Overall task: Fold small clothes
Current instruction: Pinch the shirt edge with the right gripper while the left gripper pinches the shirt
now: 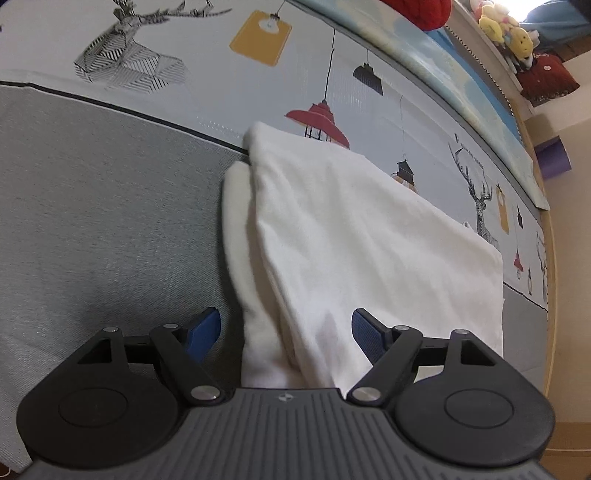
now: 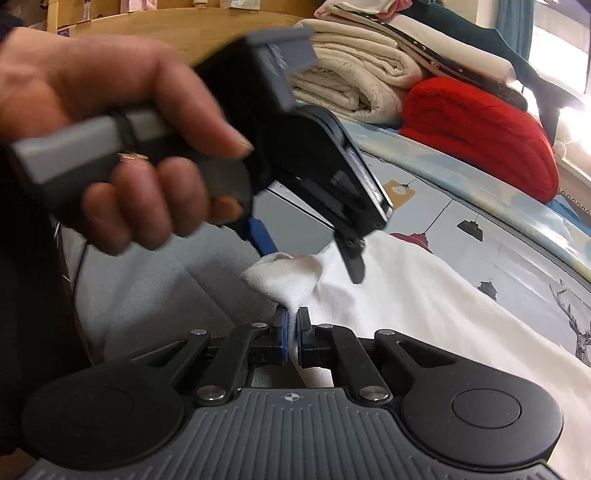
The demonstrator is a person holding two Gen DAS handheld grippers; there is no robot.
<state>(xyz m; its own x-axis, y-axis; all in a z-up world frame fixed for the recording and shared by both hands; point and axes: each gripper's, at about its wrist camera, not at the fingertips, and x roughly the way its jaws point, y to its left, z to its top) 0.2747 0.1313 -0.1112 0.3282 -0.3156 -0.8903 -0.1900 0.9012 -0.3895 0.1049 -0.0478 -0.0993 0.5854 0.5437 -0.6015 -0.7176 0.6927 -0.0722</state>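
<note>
A white garment (image 1: 351, 236) lies on the bed, partly folded, with a second layer showing at its left edge. My left gripper (image 1: 286, 328) is open, its blue pads on either side of the garment's near end, not gripping. In the right wrist view the left gripper (image 2: 310, 258) hangs over a bunched white corner (image 2: 284, 275), held by a hand (image 2: 122, 147). My right gripper (image 2: 292, 325) is shut on the white garment (image 2: 424, 306) at its near corner.
The bed has a grey sheet (image 1: 110, 221) and a printed cover with lamps and deer (image 1: 258, 74). Folded cream blankets (image 2: 354, 74) and a red knit (image 2: 480, 133) are stacked at the back. Plush toys (image 1: 506, 26) sit on a ledge.
</note>
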